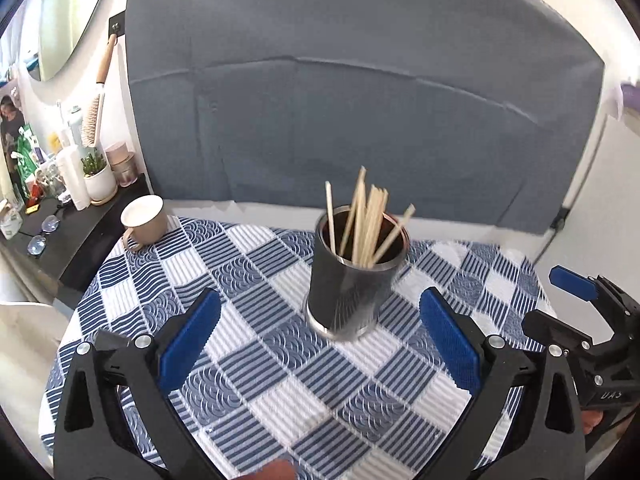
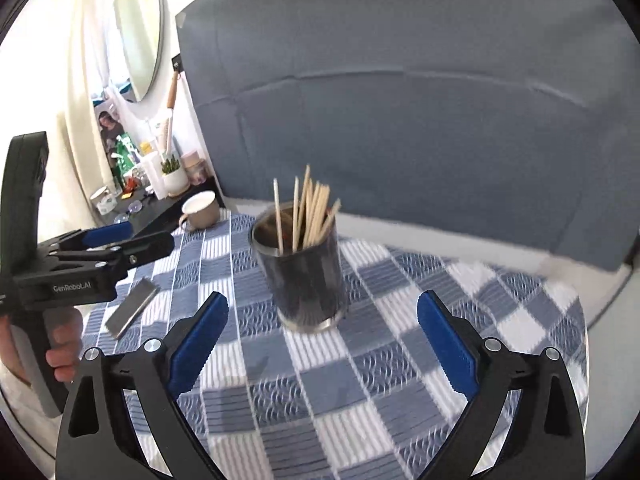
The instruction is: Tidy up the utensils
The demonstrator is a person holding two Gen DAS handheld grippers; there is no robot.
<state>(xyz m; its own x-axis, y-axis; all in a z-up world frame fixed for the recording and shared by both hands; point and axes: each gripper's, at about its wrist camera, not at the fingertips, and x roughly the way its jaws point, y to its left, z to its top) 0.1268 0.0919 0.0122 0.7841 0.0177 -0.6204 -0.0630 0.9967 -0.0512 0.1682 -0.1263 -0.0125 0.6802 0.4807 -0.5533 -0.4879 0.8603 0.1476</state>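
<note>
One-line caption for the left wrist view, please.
Open left claw faces a metal cup of wooden sticks on the checked cloth.

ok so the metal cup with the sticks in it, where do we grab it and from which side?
Probably the bare wall of the metal cup, at mid-height, pads on opposite sides, coming in level from the near side. It stands upright on the checked cloth, and the wooden sticks fan out above the rim, so a top-down grip looks blocked. The right gripper is open and faces it.

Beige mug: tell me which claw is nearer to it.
Left. The left claw is on the mug's side of the table; the right claw is further off, past the metal holder of sticks.
</note>
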